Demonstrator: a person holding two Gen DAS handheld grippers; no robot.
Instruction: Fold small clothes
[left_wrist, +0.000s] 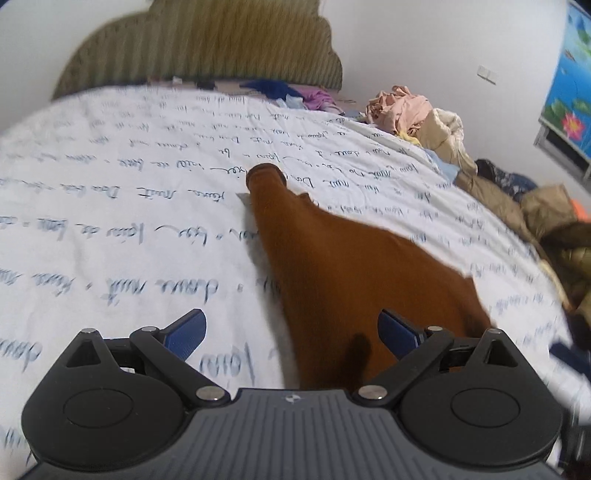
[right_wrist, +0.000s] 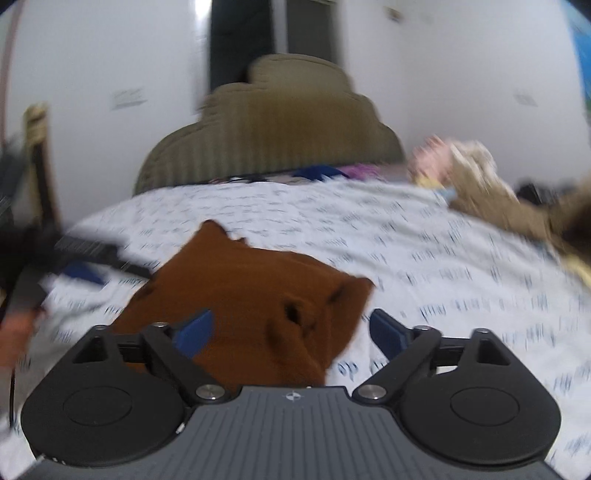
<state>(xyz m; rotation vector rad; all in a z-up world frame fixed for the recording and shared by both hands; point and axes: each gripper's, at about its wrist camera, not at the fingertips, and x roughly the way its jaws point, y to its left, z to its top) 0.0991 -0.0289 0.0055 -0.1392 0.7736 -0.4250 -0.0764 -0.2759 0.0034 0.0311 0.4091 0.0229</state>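
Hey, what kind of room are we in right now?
Most likely a home bedroom. A bed with a script-printed sheet and a padded olive headboard fills the view, loose clothes are heaped along its far side, and a brown garment lies spread on it.

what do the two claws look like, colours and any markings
Both match. The left claw has blue ribbed pads on black linkage arms with silver pivot pins, two round black housings, and a grey ridged body bearing a small white emblem. The right claw looks identical. No cables or sleeves show clearly.
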